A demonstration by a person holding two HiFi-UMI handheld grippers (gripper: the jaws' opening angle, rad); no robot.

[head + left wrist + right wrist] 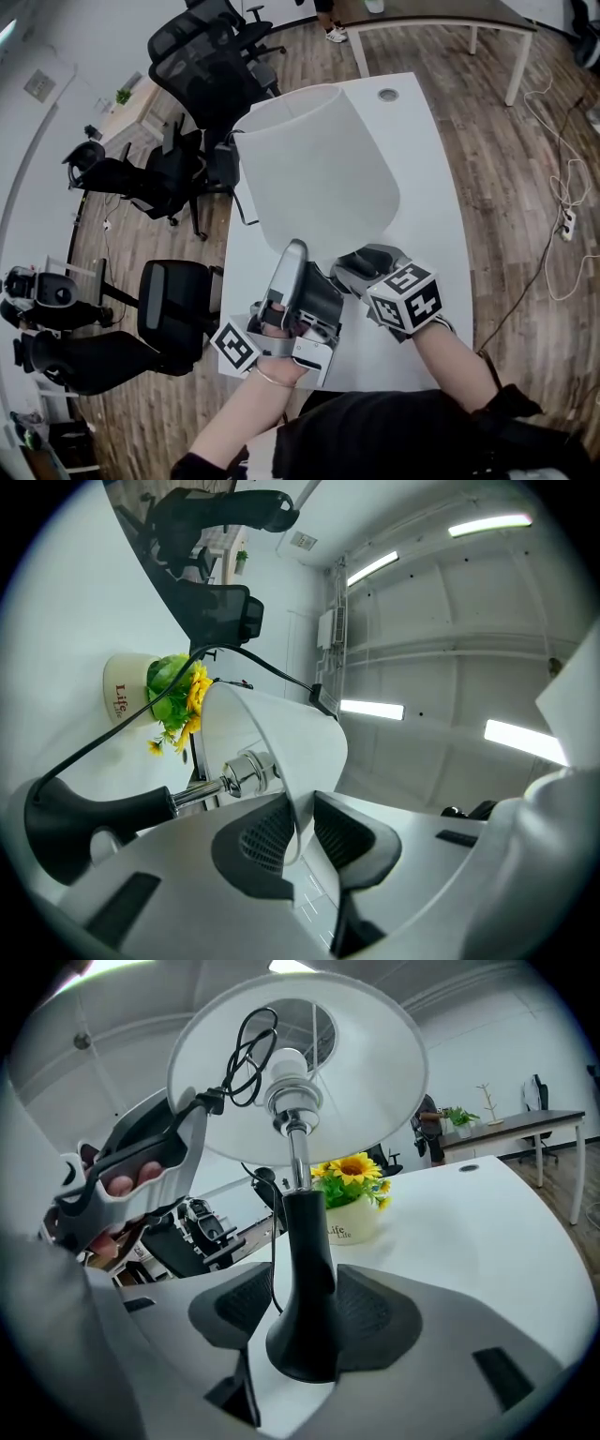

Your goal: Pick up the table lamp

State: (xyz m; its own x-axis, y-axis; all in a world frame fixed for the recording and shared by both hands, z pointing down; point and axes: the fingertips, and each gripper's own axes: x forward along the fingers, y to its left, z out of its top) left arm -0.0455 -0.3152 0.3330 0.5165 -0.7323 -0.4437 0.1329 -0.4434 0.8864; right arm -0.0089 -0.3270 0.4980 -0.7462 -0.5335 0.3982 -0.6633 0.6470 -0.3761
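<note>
At the tabletop's (pixel 427 169) near edge, the left gripper (pixel 300 810) pinches the table lamp's (pixel 314 178) shade (pixel 272 733) by its rim, while the right gripper's (pixel 307 1283) jaws stand apart astride the black base (pixel 302 1335), not yet clamped, so the lift seemingly remains undone, with a flowerpot (pixel 352 1221) behind.

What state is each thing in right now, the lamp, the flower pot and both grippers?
table lamp: standing on the white table, unlit.
lampshade: on the lamp, rim pinched.
left gripper: shut on the lampshade rim.
right gripper: open, lamp base between its jaws.
flower pot: upright behind the lamp.
</note>
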